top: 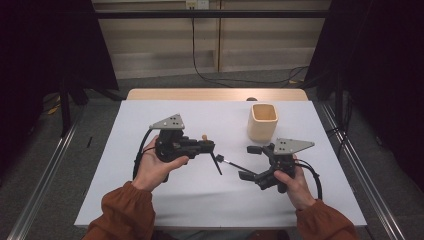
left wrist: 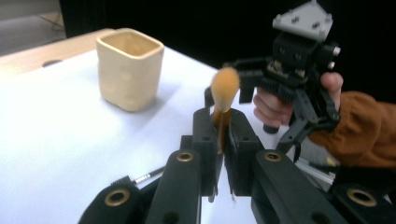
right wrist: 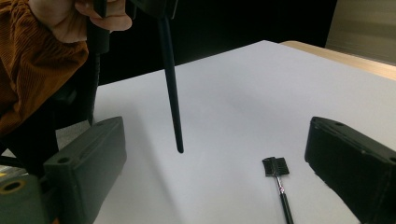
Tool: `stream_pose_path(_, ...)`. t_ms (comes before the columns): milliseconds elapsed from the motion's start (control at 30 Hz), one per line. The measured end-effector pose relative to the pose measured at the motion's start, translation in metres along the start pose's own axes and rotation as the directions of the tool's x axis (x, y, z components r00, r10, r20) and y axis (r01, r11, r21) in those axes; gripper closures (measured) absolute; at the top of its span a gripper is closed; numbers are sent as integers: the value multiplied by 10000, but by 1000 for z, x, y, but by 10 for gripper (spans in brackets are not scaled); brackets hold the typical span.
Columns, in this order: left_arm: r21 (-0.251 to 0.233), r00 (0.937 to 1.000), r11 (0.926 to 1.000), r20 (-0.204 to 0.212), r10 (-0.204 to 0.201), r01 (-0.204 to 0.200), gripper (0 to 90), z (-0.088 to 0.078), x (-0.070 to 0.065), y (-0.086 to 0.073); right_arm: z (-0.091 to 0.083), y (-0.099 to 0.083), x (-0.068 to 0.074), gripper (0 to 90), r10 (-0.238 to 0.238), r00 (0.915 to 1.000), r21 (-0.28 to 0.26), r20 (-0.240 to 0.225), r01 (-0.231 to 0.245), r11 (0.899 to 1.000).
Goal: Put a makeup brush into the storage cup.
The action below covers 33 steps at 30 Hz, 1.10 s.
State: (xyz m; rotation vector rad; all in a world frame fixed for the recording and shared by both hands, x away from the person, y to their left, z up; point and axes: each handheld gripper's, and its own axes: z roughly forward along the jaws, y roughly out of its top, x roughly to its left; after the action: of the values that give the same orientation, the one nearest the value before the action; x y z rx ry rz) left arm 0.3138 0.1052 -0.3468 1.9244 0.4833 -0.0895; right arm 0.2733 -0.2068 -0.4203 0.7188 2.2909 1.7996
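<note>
My left gripper (top: 210,146) (left wrist: 222,128) is shut on a makeup brush, lifted off the white table (top: 150,190). The brush's orange bristles (left wrist: 225,83) (top: 204,137) stick up above the jaws. Its black handle (top: 217,164) (right wrist: 170,79) slants down below them and ends just above the table. My right gripper (top: 249,162) (right wrist: 215,144) faces it from the right, open, with nothing between its jaws. A small black brow brush (top: 233,164) (right wrist: 278,179) lies flat on the table between the two grippers. A cream square cup (top: 262,121) (left wrist: 130,67) stands upright at the back right.
The table's wooden far edge (top: 215,94) lies behind the cup. Metal rails (top: 360,170) run along both sides of the table. Black curtains hang at left and right. Cables lie on the floor beyond.
</note>
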Motion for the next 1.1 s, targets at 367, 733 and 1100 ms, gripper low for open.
stream_pose_path(367, 635, 9995, 9977, 223, 220, -234, 843, 19, -6, 3, 4, 0, 3, 123, -274, 9992, 379, -282, 285, 9989)
stream_pose_path(733, 539, 9994, 9983, 266, 202, -216, 844, 29, -6, 4, 7, 5, 4, 208, -156, 9967, 319, -793, 182, 9993)
stream_pose_path(1100, 513, 9978, 9984, 617, 222, -254, 843, 43, -10, 6, 13, 9, 8, 492, -255, 9934, 425, -1120, 304, 9986)
